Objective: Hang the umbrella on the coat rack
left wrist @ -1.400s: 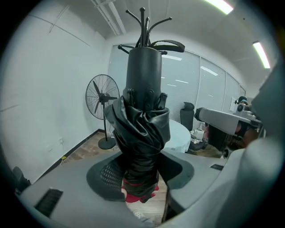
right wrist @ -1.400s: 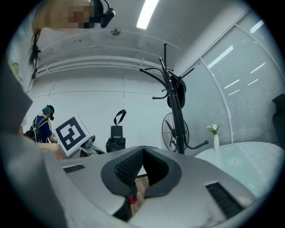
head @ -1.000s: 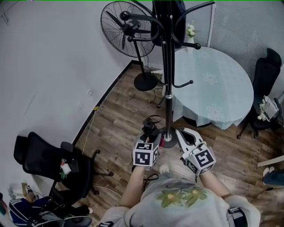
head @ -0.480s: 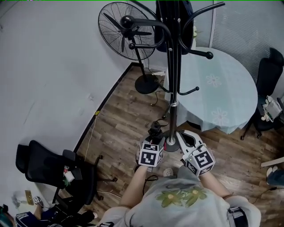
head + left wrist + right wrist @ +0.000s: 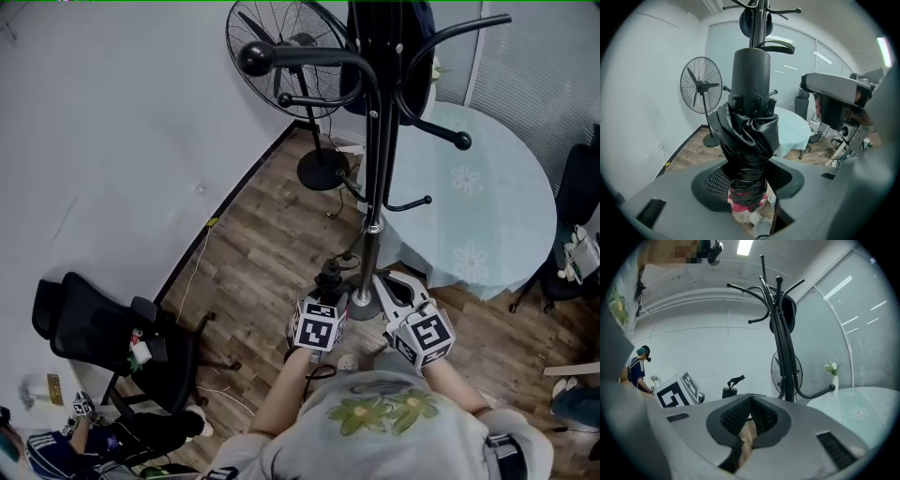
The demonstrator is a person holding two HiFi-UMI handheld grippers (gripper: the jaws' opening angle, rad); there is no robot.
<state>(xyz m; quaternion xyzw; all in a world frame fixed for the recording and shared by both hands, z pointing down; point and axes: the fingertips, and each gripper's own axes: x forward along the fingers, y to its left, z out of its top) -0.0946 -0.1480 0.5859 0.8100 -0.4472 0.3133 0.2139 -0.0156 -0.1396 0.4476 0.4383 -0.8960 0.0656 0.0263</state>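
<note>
No text or number can be read; the two marker cubes (image 5: pixel 317 326) show only black-and-white square patterns.

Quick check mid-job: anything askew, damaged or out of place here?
Nothing spilled or damaged. Only oddity: the umbrella clamped in the left gripper is loosely bunched, its black folds bulging above the fingers rather than wrapped flat.

Black umbrella (image 5: pixel 750 136) with a red band low on its folds. Black rack (image 5: pixel 375 141), fan (image 5: pixel 281 56) and chair (image 5: pixel 84 337). Pale blue-green tablecloth (image 5: pixel 487 206) printed with white flowers. Brown wood-plank floor (image 5: pixel 262 253), white wall (image 5: pixel 112 141). Left gripper (image 5: pixel 749 180) and right gripper (image 5: pixel 751 397) are grey, their cubes black-and-white squares. Grey shirt (image 5: pixel 375 450) with a green and yellow flower print.
</note>
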